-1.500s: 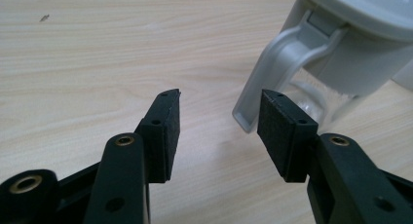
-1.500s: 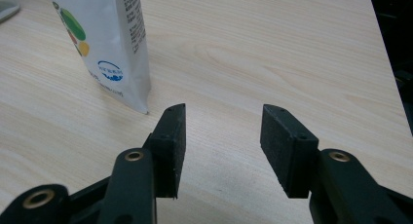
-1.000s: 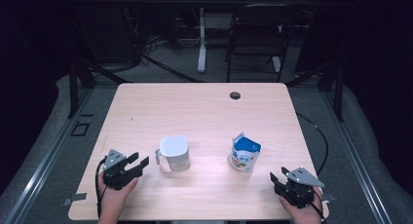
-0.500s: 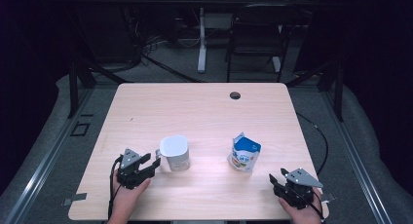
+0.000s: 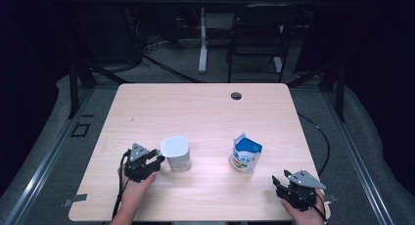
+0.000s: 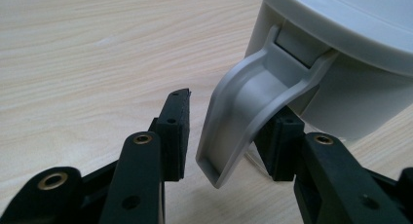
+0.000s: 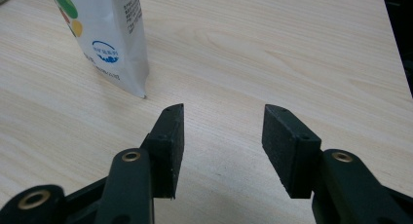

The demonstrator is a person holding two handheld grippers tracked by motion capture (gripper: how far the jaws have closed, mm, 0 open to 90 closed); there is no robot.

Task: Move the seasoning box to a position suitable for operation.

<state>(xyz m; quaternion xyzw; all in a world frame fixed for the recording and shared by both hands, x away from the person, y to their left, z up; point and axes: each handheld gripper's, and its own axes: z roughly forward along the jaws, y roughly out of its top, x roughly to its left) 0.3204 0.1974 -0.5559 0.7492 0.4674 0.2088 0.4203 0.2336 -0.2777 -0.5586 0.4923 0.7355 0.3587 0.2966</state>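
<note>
A pale grey mug (image 5: 175, 152) stands on the wooden table (image 5: 195, 107), left of centre. My left gripper (image 5: 157, 156) is at its left side, and its jaws have just been closing. In the left gripper view the mug's handle (image 6: 248, 112) lies between the jaws of my left gripper (image 6: 231, 112). A gap remains at the left pad (image 6: 173, 131), so the gripper is open. A blue and white carton (image 5: 245, 154) stands right of centre. My right gripper (image 5: 278, 183) rests near the front right corner, open and empty. In the right gripper view the carton (image 7: 107, 34) is ahead and to the left of my right gripper (image 7: 224, 112).
A dark cable hole (image 5: 236, 95) sits near the table's far edge. A chair (image 5: 259, 34) and desk legs stand on the floor beyond the table. Cables trail off the table's front edge beside my left hand.
My left gripper has moved right to the mug and now has the handle between its jaws, which stand narrower. The right gripper, mug and carton have kept still.
</note>
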